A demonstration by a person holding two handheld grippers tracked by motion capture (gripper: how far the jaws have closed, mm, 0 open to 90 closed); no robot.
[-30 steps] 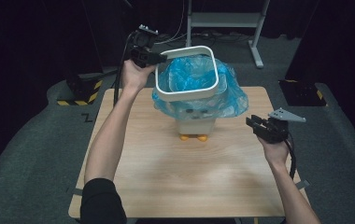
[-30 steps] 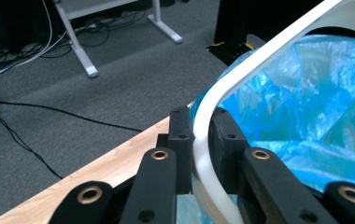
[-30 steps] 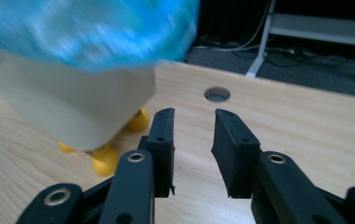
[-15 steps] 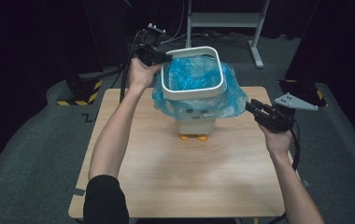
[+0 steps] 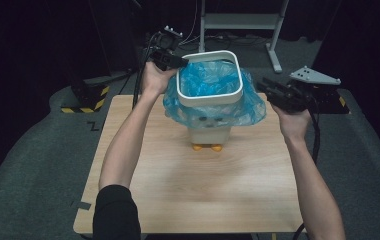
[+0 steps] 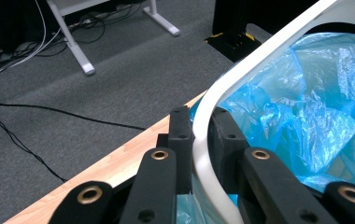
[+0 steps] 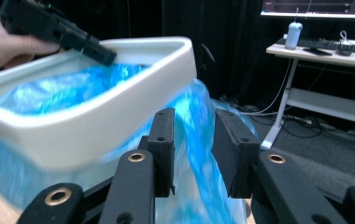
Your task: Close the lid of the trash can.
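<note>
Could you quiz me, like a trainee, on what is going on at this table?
1. True or false: the left tool is shut on the white ring.
2. What colour is the bag under that ring?
3. The right tool is: A) clamped on the ring, B) beside the bag with nothing gripped, C) resting on the table.

Key
1. True: its jaws pinch the ring's corner.
2. Blue.
3. B: in the right gripper view, bag film shows beyond the gap between its pads, unpinched.
</note>
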